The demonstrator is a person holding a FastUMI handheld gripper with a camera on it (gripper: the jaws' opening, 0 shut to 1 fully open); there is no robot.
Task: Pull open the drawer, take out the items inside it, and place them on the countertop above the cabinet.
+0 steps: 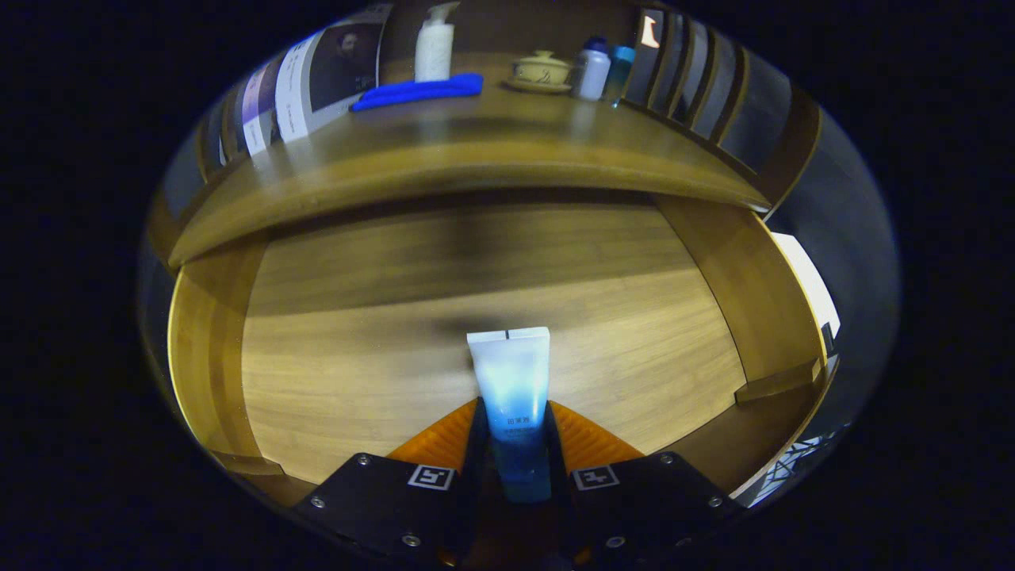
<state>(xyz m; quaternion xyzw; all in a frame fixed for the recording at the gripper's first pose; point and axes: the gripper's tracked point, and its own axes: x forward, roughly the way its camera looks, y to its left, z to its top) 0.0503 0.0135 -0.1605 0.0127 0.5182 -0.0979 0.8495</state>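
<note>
Wood lines the open drawer [357, 373], whose bare floor is seen spread out beneath and ahead of the fingers. A tube [514, 396], white at its flat crimped end and shading to blue lower down, is pinched between the two fingers of the gripper [514, 432], one pressed against each side. The crimped end is pointed forward, beyond the fingertips, and the tube is held over the drawer floor; whether it touches the wood cannot be told. Past the drawer, further ahead, the worktop [476, 151] is seen. On it a blue cloth [420, 90] is laid, with a white pump bottle [434, 44] just behind it. To the right of these a lidded cup [541, 70] on a saucer and two small bottles [595, 70] are stood near a slatted rail.
</note>
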